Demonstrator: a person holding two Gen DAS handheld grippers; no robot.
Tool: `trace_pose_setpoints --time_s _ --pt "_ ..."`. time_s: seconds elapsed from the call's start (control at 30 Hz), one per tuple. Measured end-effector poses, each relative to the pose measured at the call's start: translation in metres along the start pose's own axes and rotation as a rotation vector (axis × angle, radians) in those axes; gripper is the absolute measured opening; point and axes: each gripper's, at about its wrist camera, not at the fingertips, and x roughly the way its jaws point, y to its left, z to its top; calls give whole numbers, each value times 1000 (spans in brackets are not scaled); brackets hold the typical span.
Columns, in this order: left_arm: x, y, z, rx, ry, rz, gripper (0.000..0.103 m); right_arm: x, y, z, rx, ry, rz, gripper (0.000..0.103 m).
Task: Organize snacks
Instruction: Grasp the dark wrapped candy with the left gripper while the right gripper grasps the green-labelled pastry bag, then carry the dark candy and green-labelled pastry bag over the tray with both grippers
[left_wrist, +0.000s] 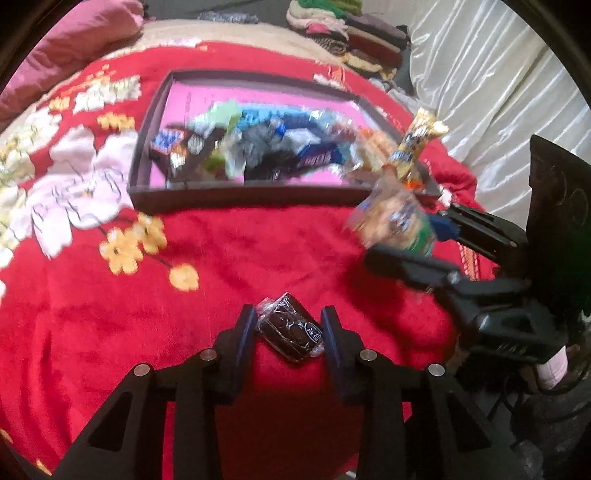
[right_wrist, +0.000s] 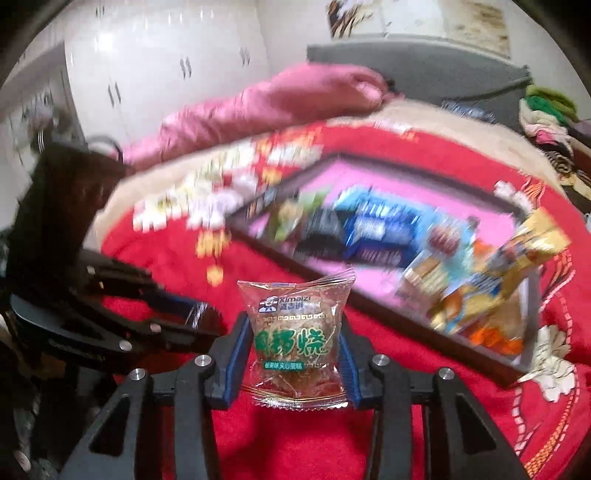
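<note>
Between the fingers of my left gripper (left_wrist: 290, 317) lies a small dark chocolate snack (left_wrist: 291, 330) in clear wrap, low over the red blanket (left_wrist: 258, 251); the pads press its two sides. My right gripper (right_wrist: 293, 325) is shut on a clear cake packet (right_wrist: 295, 339) with green characters and holds it upright. In the left wrist view the right gripper (left_wrist: 406, 236) and its cake packet (left_wrist: 391, 221) are at the right, by the near right corner of the tray (left_wrist: 236, 192). That dark-framed, pink-floored tray (right_wrist: 369, 295) holds a heap of several wrapped snacks (left_wrist: 258, 144). The left gripper (right_wrist: 203, 317) shows at the left.
A yellow snack bar (left_wrist: 417, 140) sticks up at the tray's right corner. A pink pillow (left_wrist: 74, 37) lies at the far left and folded clothes (left_wrist: 351, 33) are stacked behind. White fabric (left_wrist: 480, 74) hangs at the right, with a dark bag (left_wrist: 554, 221) beside it.
</note>
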Motion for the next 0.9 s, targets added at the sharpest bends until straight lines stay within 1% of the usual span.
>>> trace_pose_setpoints --time_s 0.1,0.2,0.47,0.67,0.9 --pt "-10 -2 9 -2 -33 -7 37 -13 -7 6 23 -71 -18 44" --pt "-17 -5 20 1 -64 0 37 -21 -12 11 44 -118 -38 44" --pt "-20 -15 49 -7 -125 2 37 -28 -25 18 97 -168 -80 44" --pt "-18 -15 65 -19 -155 18 37 -40 -34 24 125 -246 -116 44" --pt "-12 -16 76 -31 -165 19 37 -41 -41 27 142 -264 -126 44"
